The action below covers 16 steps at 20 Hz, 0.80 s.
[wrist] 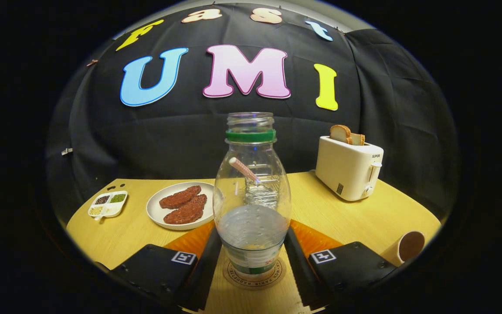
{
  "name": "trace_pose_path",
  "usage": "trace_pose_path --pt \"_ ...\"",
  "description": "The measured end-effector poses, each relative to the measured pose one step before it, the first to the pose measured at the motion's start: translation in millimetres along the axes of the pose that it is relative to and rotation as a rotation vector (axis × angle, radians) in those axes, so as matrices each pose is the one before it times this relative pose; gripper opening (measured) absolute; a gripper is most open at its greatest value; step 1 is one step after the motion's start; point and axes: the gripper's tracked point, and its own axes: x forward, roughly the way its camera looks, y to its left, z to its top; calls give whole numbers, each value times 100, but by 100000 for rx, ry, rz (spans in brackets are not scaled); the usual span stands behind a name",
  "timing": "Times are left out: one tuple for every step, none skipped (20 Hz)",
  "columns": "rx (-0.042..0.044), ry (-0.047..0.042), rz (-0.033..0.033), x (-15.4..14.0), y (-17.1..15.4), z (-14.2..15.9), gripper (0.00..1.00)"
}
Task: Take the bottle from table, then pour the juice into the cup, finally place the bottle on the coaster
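gripper view | bottle (252, 192) upright, long axis vertical, dead centre between the fingers, base on the coaster (254, 274) | gripper (253, 257) narrow, fingers flanking the bottle's lower body; firm press or just released: cannot tell | cup (408, 246) beyond the right finger, well apart; likely next: back straight off

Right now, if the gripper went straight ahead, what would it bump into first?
Nothing new: the bottle already stands between the gripper's fingers on the coaster, so it would be pushed. Whether both fingers press it is unclear.
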Motion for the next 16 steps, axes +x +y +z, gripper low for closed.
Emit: trace_pose_path --pt "-122 -278 293 -355 127 269 86" --pt "-600 -745 497 -228 107 222 100" --pt "-498 -422 131 -162 47 102 98" --pt "-311 60 248 -438 -41 223 97" --pt "-457 148 603 -592 100 62 97" --pt "-583 257 515 -765 29 112 97" --pt "-726 -235 738 -892 55 214 97" --pt "-976 -100 56 -954 -67 275 97" --pt "-845 116 168 -1077 -185 222 97" --pt "-823 -985 847 -1255 -109 659 98" --pt "-1028 -1361 284 -1540 -116 890 98" --pt "-454 -1615 913 -1640 -114 997 98" --pt "-23 -988 1061 -1530 -69 919 98" --pt "122 -1028 1191 -1587 -27 1041 98" --pt "-958 -1453 1755 -1604 164 1120 98" --pt "-1132 -924 563 -1478 -110 1149 98"
